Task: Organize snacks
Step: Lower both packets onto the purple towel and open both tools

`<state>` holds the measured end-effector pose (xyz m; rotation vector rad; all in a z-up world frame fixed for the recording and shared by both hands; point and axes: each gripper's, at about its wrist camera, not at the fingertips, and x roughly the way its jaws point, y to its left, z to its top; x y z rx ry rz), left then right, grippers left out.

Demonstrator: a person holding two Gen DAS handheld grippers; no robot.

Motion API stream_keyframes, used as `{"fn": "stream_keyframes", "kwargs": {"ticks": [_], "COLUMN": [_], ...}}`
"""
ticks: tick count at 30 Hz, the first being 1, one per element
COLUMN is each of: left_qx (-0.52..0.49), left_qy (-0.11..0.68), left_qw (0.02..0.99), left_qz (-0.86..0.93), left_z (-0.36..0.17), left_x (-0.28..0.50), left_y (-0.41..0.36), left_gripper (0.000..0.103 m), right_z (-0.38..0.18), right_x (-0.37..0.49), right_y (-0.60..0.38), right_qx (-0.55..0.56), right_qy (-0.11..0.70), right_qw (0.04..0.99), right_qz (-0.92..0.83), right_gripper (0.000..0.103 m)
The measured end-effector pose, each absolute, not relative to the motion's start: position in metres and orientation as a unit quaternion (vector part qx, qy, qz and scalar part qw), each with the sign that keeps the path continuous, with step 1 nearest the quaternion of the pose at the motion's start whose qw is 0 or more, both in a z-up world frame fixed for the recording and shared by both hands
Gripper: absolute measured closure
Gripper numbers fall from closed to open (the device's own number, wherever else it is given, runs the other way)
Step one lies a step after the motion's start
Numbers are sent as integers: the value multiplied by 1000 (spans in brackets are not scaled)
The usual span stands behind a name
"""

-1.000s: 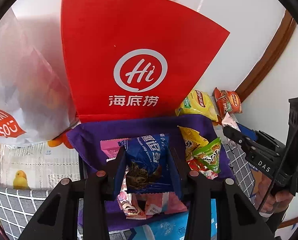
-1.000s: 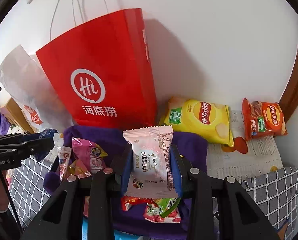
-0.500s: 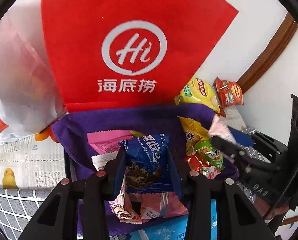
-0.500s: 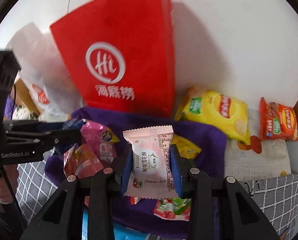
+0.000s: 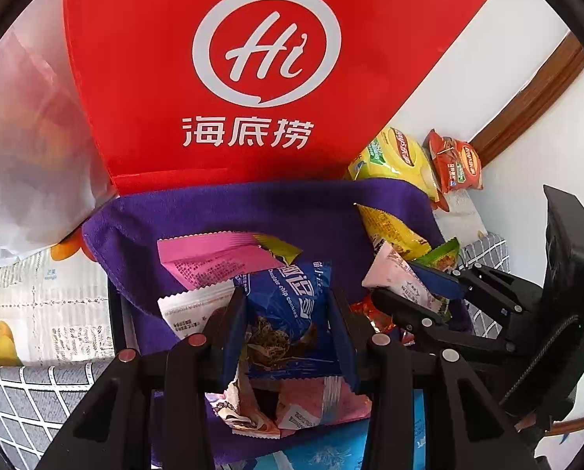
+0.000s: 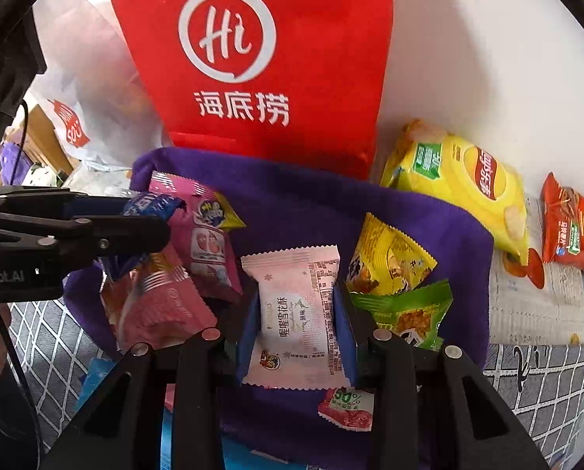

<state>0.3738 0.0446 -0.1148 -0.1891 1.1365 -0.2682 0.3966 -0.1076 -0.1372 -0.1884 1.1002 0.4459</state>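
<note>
Over the last second both grippers were lowered toward the purple cloth (image 5: 221, 211), which fills more of each wrist view than it did a second ago, while the red paper bag (image 5: 253, 58) behind it looms larger. No grip was altered in that time. The left gripper (image 5: 288, 313) was kept clenched on the blue chocolate-chip cookie packet (image 5: 292, 305), held upright between its pads over the near left part of the cloth, above a pink wrapper (image 5: 213, 254) and other small packets. The right gripper (image 6: 296, 313) was likewise kept clamped on the pale pink snowflake-pastry packet (image 6: 296, 313), held over the near middle of the cloth, between a heap of pink packets (image 6: 198, 250) on the left and a yellow packet (image 6: 390, 258) and a green one (image 6: 405, 309) on the right.

From this descent it was judged that both packets were being brought down to be laid with the sorted snacks, neither yet released. The yellow chip bag (image 6: 460, 180) and the red chip bag (image 6: 570, 227) were left lying far right, off the cloth, apparently still to be dealt with.
</note>
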Motion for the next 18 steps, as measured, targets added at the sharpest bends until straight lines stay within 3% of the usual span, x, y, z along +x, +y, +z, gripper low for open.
{"fn": "stream_keyframes", "kwargs": {"ticks": [9, 12, 18], "left_qx": [-75, -63, -65], "left_qy": [542, 541, 541], "left_qw": [827, 828, 828], "left_qz": [-128, -132, -130], "left_z": [-121, -122, -121], "left_x": [377, 376, 376], "left_y": [37, 31, 35], "left_gripper": [62, 62, 62], "right_z": [-138, -137, -134], "right_x": [403, 404, 401], "right_y": [-115, -116, -112], "right_qx": [-79, -79, -94], "right_qy": [523, 518, 516], "right_qw": [825, 829, 828], "right_qz": [199, 194, 196], "right_gripper": [62, 52, 52]}}
